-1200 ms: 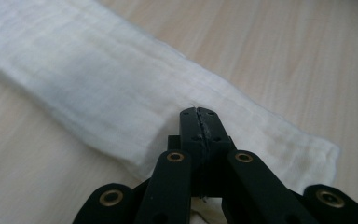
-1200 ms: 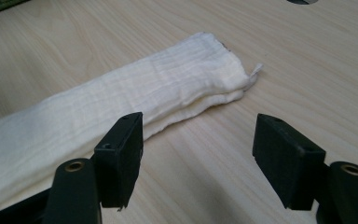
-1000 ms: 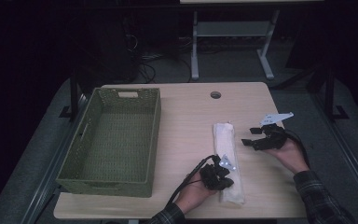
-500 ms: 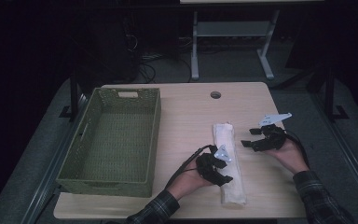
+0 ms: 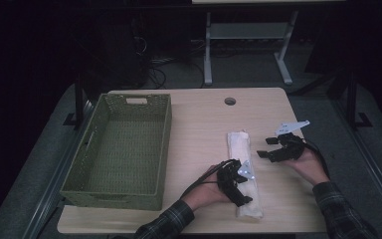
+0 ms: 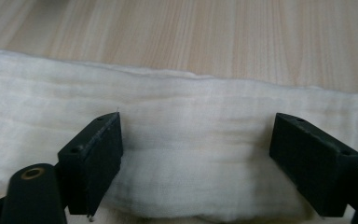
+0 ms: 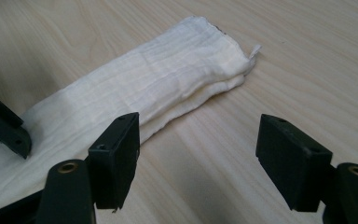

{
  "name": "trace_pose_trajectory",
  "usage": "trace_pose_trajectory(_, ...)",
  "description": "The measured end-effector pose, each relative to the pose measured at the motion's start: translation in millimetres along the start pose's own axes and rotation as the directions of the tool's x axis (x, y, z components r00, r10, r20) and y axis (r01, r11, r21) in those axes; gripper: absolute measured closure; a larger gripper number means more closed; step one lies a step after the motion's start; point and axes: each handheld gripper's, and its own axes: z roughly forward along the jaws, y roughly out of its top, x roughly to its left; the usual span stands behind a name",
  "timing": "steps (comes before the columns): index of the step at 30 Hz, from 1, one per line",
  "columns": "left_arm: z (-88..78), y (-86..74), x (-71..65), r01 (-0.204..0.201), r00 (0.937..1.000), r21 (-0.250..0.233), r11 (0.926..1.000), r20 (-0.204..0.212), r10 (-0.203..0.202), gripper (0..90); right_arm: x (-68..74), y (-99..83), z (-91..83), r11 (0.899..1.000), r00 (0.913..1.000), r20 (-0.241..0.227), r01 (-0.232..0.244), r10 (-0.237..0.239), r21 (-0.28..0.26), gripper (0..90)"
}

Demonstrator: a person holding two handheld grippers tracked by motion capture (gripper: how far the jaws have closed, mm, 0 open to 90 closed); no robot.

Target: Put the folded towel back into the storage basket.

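The left gripper (image 5: pixel 238 185) has pushed forward along the cloth (image 5: pixel 243 174) since half a second ago, and now it sits over the cloth's near half, the hand behind it at the table's (image 5: pixel 199 119) front edge. The right gripper (image 5: pixel 273 149) has barely shifted, just right of the cloth's far half.

In the left gripper view the jaws stand wide apart, and the folded white cloth (image 6: pixel 191 154) runs straight across between them. Both tips hang over the fabric, and the cloth's far edge lies beyond them, with bare wood past that. Whether the tips touch the fabric, I cannot tell.

In the right gripper view the jaws are wide too, with nothing between them but bare table (image 7: pixel 307 60). The cloth (image 7: pixel 135 88) lies off to their left, its edge running just beside the left jaw, its end pointing away up the table. A piece of the left gripper (image 7: pixel 2 123) shows at the left edge, over the cloth.

Over on the left of the table sits a green woven basket (image 5: pixel 161 144), well apart from the cloth.
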Motion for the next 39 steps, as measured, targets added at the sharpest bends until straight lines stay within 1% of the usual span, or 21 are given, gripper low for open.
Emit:
trace_pose_trajectory(3,-1.6,-1.2,0.4,0.003,0.9999,-0.005,1.0000,-0.010,-0.003,21.8,0.1,-0.1,0.2,1.000,1.0000,-0.005,0.000,0.000,0.000,29.8)
trace_pose_trajectory(4,-3.2,-1.5,0.9,0.003,0.9999,-0.006,1.0000,-0.011,-0.003,26.0,0.2,-0.1,0.2,1.000,1.0000,-0.006,0.001,-0.001,0.000,29.8)
trace_pose_trajectory(6,-6.8,-2.2,2.3,0.002,0.9999,-0.007,1.0000,-0.015,-0.002,41.1,0.7,-0.2,-0.1,1.000,0.9999,-0.007,0.010,-0.010,-0.004,29.8)
trace_pose_trajectory(7,-6.9,-2.9,1.8,0.015,0.9998,-0.019,0.9997,-0.013,-0.015,48.1,2.3,0.3,-0.7,1.000,0.9999,-0.014,-0.007,0.007,-0.007,29.8)
trace_pose_trajectory(9,-9.4,-3.9,2.2,0.018,0.9997,-0.016,0.9997,-0.014,-0.018,57.9,2.6,0.5,-1.3,1.000,0.9998,-0.019,-0.004,0.004,-0.012,29.8)
trace_pose_trajectory(10,-10.4,-4.1,2.1,0.016,0.9998,-0.014,0.9998,-0.007,-0.017,63.3,2.3,0.7,-1.7,1.000,0.9997,-0.024,0.001,-0.001,-0.016,29.8)
trace_pose_trajectory(12,-11.8,-4.7,1.2,0.021,0.9998,-0.007,0.9998,0.007,-0.021,70.3,2.3,0.9,-2.2,1.000,0.9994,-0.034,0.008,-0.009,-0.022,29.8)
trace_pose_trajectory(13,-12.5,-4.9,0.5,0.036,0.9992,-0.003,0.9994,0.017,-0.035,73.3,2.9,1.7,-2.7,1.000,0.9989,-0.044,0.013,-0.014,-0.024,29.8)
trace_pose_trajectory(15,-15.1,-5.2,0.3,0.053,0.9975,0.019,0.9984,0.046,-0.054,76.2,4.4,3.4,-3.7,0.999,0.9974,-0.063,0.033,-0.035,-0.035,29.5)
trace_pose_trajectory(17,-16.5,-6.4,0.0,0.066,0.9955,0.025,0.9975,0.067,-0.067,77.5,5.1,6.3,-3.9,0.997,0.9952,-0.073,0.062,-0.066,-0.048,27.4)
trace_pose_trajectory(18,-17.0,-7.1,-0.4,0.080,0.9939,0.023,0.9966,0.075,-0.081,77.8,5.9,7.6,-3.9,0.997,0.9943,-0.084,0.061,-0.066,-0.052,27.4)
trace_pose_trajectory(19,-17.5,-7.3,-0.9,0.081,0.9935,0.025,0.9964,0.079,-0.083,78.2,6.9,9.8,-3.8,0.996,0.9930,-0.094,0.068,-0.072,-0.050,27.8)
trace_pose_trajectory(22,-18.1,-7.4,-0.8,0.071,0.9940,0.034,0.9969,0.080,-0.074,78.4,6.3,18.3,0.3,0.997,0.9901,-0.117,0.075,-0.077,-0.024,27.9)
trace_pose_trajectory(23,-18.2,-7.5,-0.4,0.074,0.9938,0.034,0.9967,0.081,-0.076,78.4,6.3,21.0,1.8,0.998,0.9899,-0.126,0.064,-0.066,-0.014,28.0)
trace_pose_trajectory(26,-18.0,-8.8,0.9,0.095,0.9909,0.026,0.9952,0.094,-0.097,78.6,4.6,31.7,9.6,0.998,0.9858,-0.156,0.066,-0.063,0.013,29.2)
trace_pose_trajectory(28,-18.3,-9.3,1.6,0.095,0.9907,0.027,0.9951,0.095,-0.097,78.7,4.7,38.9,17.1,0.997,0.9827,-0.174,0.071,-0.064,0.036,29.8)
trace_pose_trajectory(30,-18.8,-8.8,1.5,0.092,0.9908,0.035,0.9951,0.096,-0.095,78.7,4.0,45.8,26.3,0.995,0.9778,-0.196,0.085,-0.073,0.054,29.3)
trace_pose_trajectory(31,-18.4,-8.8,1.3,0.094,0.9908,0.030,0.9952,0.096,-0.096,78.7,3.8,49.2,30.6,0.994,0.9756,-0.204,0.094,-0.080,0.056,29.0)
trace_pose_trajectory(34,-18.5,-8.8,0.9,0.086,0.9919,0.029,0.9959,0.091,-0.088,78.7,3.5,59.5,42.7,0.990,0.9755,-0.189,0.127,-0.112,0.066,31.1)
trace_pose_trajectory(37,-18.4,-9.2,1.3,0.088,0.9915,0.027,0.9957,0.093,-0.090,78.8,1.2,67.9,50.8,0.989,0.9702,-0.209,0.138,-0.123,0.056,32.1)
trace_pose_trajectory(39,-18.4,-9.2,0.9,0.093,0.9912,0.027,0.9953,0.092,-0.095,78.7,-1.4,73.0,56.7,0.984,0.9647,-0.214,0.170,-0.154,0.059,32.4)
